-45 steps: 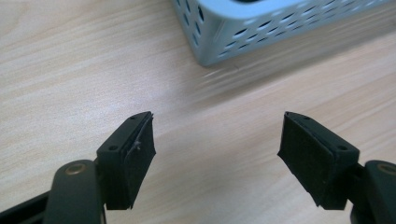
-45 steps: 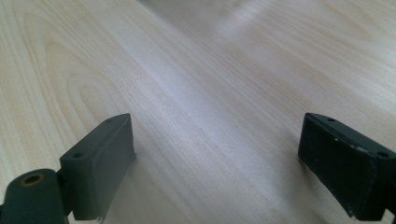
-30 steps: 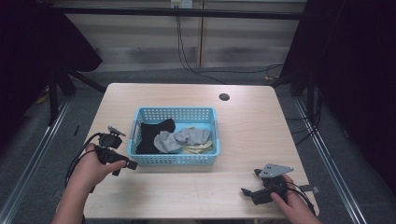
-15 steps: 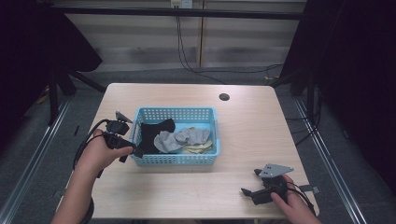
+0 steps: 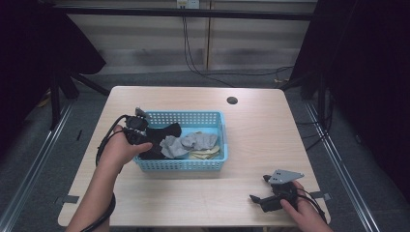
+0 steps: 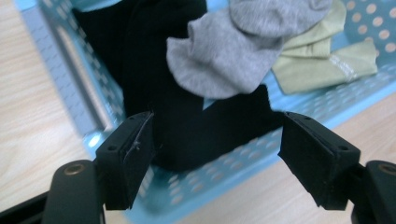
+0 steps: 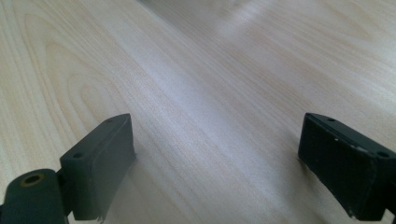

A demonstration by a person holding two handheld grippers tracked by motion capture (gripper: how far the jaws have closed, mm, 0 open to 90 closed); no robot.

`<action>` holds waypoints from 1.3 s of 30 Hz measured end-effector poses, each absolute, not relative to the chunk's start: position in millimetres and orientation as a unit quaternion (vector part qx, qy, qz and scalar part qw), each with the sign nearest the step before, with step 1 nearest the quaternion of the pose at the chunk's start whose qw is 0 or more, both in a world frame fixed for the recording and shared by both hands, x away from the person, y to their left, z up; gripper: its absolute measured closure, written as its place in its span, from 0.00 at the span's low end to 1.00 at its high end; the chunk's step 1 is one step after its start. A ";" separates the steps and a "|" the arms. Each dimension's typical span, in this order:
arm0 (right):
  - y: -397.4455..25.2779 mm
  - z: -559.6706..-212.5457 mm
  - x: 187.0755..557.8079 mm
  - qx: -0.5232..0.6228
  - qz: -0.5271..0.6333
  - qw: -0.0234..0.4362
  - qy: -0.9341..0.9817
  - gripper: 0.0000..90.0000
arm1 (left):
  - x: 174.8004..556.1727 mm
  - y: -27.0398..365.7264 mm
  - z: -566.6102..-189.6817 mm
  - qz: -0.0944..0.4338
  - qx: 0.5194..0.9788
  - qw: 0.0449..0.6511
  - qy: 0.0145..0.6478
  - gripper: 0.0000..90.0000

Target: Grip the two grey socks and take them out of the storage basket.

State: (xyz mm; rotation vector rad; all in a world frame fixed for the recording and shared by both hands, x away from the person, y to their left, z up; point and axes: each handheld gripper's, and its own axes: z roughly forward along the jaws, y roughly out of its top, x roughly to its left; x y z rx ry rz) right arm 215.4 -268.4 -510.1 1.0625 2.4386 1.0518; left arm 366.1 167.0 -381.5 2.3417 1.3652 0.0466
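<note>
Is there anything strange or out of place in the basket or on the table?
Nothing stands out. The socks lie jumbled but inside the blue basket, the black sock under the grey sock. Nothing is spilled on the table.

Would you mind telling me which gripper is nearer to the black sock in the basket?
Left. The left gripper hangs open right over the black sock at the blue basket's left end; the right gripper rests on the table near its front right corner.

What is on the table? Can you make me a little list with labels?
table: light wood
basket: blue, holes in its walls
inside basket: black sock, grey sock, yellow-green cloth
left gripper: open, over the black sock at the basket's end
right gripper: open, low over bare table
</note>
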 end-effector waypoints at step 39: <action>-268.5 -510.1 215.4 0.368 0.365 0.138 0.844 0.11 | 403.2 95.3 -430.4 -0.003 0.842 0.251 0.477 0.30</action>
